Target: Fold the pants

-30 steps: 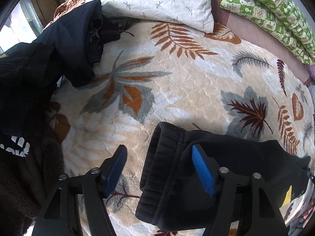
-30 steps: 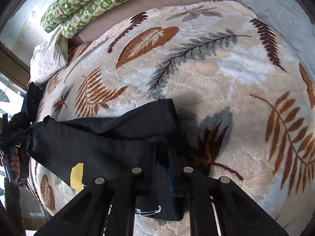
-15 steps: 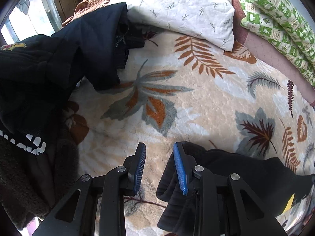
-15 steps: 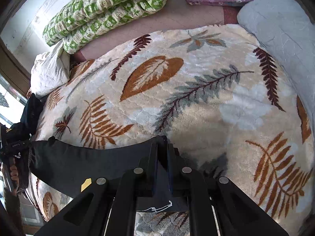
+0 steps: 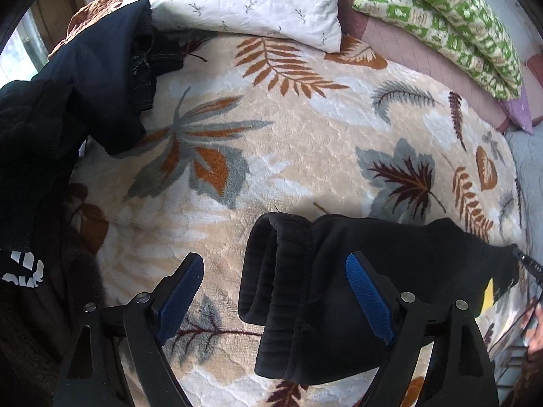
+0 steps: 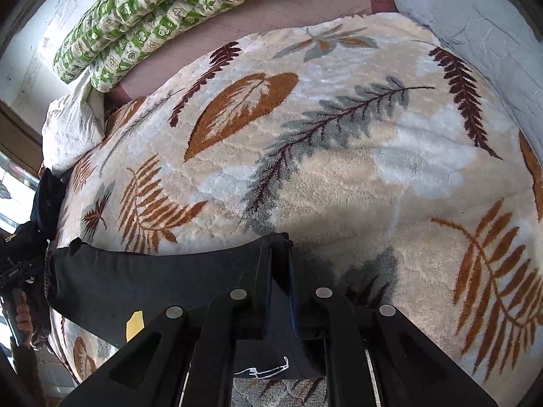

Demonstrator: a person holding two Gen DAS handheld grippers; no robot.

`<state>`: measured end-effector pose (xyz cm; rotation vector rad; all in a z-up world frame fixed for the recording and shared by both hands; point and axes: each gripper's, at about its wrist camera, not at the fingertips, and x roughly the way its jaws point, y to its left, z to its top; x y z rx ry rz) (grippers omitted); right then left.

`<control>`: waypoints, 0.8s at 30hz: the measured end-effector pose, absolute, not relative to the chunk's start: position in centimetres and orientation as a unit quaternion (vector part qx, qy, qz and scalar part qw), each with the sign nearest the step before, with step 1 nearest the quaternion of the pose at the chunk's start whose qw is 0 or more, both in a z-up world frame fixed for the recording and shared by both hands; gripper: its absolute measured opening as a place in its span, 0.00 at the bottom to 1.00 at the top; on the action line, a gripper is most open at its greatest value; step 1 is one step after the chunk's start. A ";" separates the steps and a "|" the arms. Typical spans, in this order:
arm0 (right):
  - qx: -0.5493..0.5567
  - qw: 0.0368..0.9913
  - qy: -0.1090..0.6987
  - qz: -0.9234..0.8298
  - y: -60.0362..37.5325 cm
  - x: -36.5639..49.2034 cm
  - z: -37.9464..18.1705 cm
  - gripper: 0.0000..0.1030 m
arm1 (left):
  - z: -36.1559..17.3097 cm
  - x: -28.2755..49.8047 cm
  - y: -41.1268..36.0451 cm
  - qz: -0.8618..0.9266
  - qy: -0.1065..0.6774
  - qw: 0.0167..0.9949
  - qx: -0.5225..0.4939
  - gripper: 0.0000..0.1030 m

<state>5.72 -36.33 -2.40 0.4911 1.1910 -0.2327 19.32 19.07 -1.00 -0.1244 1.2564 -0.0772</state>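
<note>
Black pants [image 5: 325,291] lie on a leaf-patterned blanket [image 5: 288,142]. In the left wrist view their ribbed waistband end sits between my blue-padded fingers. My left gripper [image 5: 275,291] is open wide around that end, not gripping it. In the right wrist view the pants [image 6: 152,285] stretch leftward with a yellow tag. My right gripper [image 6: 280,264] is shut on the pants' other end, holding it just above the blanket.
A pile of dark clothes [image 5: 61,108] lies at the left. A white quilted pillow [image 5: 251,0] and a green patterned quilt [image 5: 441,17] lie at the back. A grey-blue cover [image 6: 482,44] edges the blanket [image 6: 339,156] at the right.
My left gripper narrowed beside the waistband half a second ago, then opened wide around it. My right gripper stays shut on the pants, which are pulled out straighter.
</note>
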 end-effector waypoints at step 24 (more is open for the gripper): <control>0.226 0.799 0.541 -0.130 -37.2 5.5 -1.5 0.27 | -2.0 18.7 17.4 0.044 0.570 0.820 -0.022 0.67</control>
